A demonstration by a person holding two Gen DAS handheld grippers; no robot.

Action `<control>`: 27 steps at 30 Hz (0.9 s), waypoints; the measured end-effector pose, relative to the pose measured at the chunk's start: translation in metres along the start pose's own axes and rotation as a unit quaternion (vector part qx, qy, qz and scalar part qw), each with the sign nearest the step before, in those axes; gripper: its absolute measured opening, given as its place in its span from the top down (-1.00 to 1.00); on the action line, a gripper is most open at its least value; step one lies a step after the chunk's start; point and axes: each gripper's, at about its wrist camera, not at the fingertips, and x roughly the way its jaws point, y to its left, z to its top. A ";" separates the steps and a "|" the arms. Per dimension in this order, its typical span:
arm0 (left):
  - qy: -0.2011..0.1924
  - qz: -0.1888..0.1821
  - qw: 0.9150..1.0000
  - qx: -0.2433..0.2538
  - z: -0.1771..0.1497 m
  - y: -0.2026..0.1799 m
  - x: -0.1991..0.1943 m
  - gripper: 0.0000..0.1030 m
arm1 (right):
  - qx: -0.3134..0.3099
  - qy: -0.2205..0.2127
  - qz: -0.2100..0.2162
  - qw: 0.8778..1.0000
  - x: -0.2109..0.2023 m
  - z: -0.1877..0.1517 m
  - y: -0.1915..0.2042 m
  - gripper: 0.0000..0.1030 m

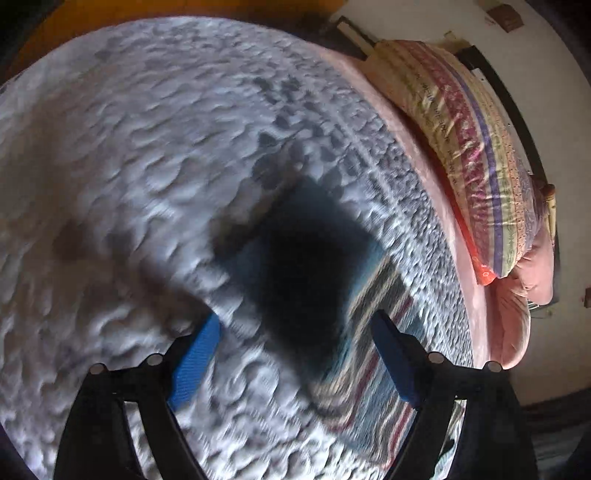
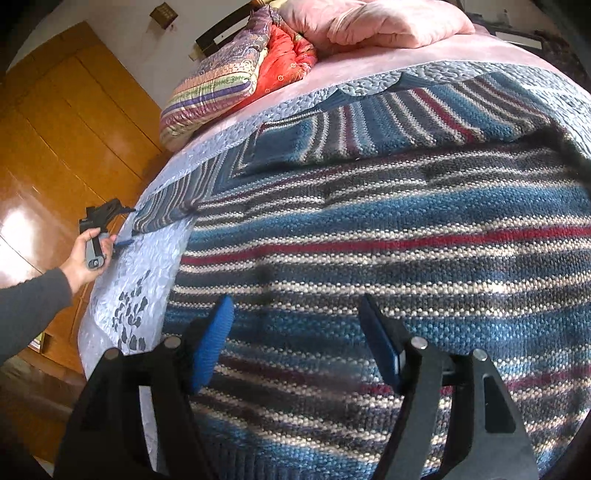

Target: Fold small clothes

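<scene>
A striped knit sweater [image 2: 369, 229] in blue, grey, cream and red lies spread on the bed. My right gripper [image 2: 297, 339] hovers open just above its body, with nothing between the blue pads. One sleeve [image 2: 166, 210] stretches left to the bed's edge. There a hand holds my left gripper [image 2: 127, 226], open, with one finger on each side of the sleeve's end. In the blurred left wrist view, the left gripper [image 1: 295, 354] is open and the dark cuff [image 1: 306, 266] and striped sleeve [image 1: 373, 332] lie between and ahead of its fingers.
The pale blue quilted bedspread [image 1: 147, 147] covers the bed. Folded striped and red quilts [image 2: 214, 92] and a pink blanket [image 2: 369, 22] are piled at the head end. Wooden floor and doors [image 2: 55, 129] lie beyond the bed's left edge.
</scene>
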 end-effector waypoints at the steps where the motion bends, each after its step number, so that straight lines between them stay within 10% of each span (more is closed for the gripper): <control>1: -0.003 0.002 1.000 0.001 0.003 0.003 -0.010 -0.36 | -0.001 0.002 -0.003 1.000 0.001 0.000 -0.001 -0.35; 5: -0.006 0.020 1.000 -0.006 0.007 0.010 -0.027 0.79 | 0.003 0.007 -0.008 1.000 0.002 -0.001 -0.003 -0.36; 7: -0.012 0.024 1.000 -0.002 0.010 0.009 -0.033 0.94 | 0.006 0.008 -0.007 1.000 0.001 -0.001 -0.004 -0.36; 21: -0.048 0.006 0.997 0.059 0.008 -0.034 -0.093 0.96 | 0.026 -0.008 0.000 1.000 -0.021 0.003 -0.011 -0.36; 27: -0.038 0.054 0.996 0.066 0.003 -0.023 -0.079 0.97 | 0.020 -0.013 0.001 1.000 -0.029 0.000 -0.008 -0.36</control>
